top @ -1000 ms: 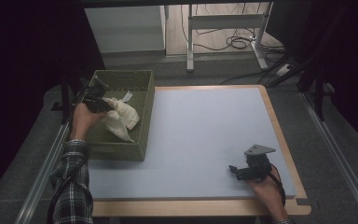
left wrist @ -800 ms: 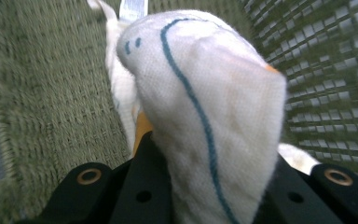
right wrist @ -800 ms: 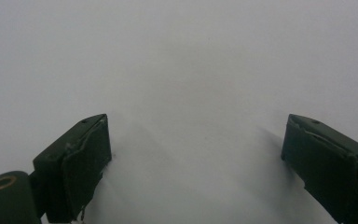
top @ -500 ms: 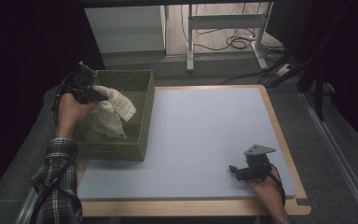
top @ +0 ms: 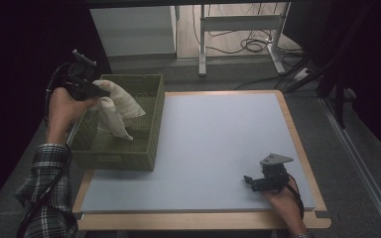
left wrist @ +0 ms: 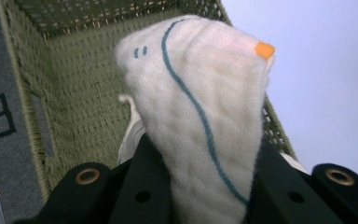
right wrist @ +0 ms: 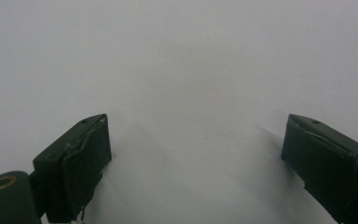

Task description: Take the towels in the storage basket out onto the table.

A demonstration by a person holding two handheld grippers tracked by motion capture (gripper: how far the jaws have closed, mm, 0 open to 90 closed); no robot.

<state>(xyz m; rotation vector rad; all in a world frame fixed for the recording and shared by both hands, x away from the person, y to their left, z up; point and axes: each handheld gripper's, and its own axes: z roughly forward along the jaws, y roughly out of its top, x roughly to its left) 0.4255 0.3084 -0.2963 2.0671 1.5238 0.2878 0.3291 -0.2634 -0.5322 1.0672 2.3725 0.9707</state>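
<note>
A white cloth with a blue line and a small orange tag hangs over the green woven basket at the table's left. My left gripper is shut on the cloth's upper end, held above the basket's left rim. In the left gripper view the cloth rises from between the two black jaws, with the basket below it. My right gripper rests low on the pale mat near the front right, open, with nothing between its fingers.
The pale mat covers the wooden table. Behind the table stand a white cabinet and a metal frame with cables. A dark rail runs along the right side.
My left gripper has lifted the white cloth up and to the left, out of the basket's floor. The right gripper has stayed put.
</note>
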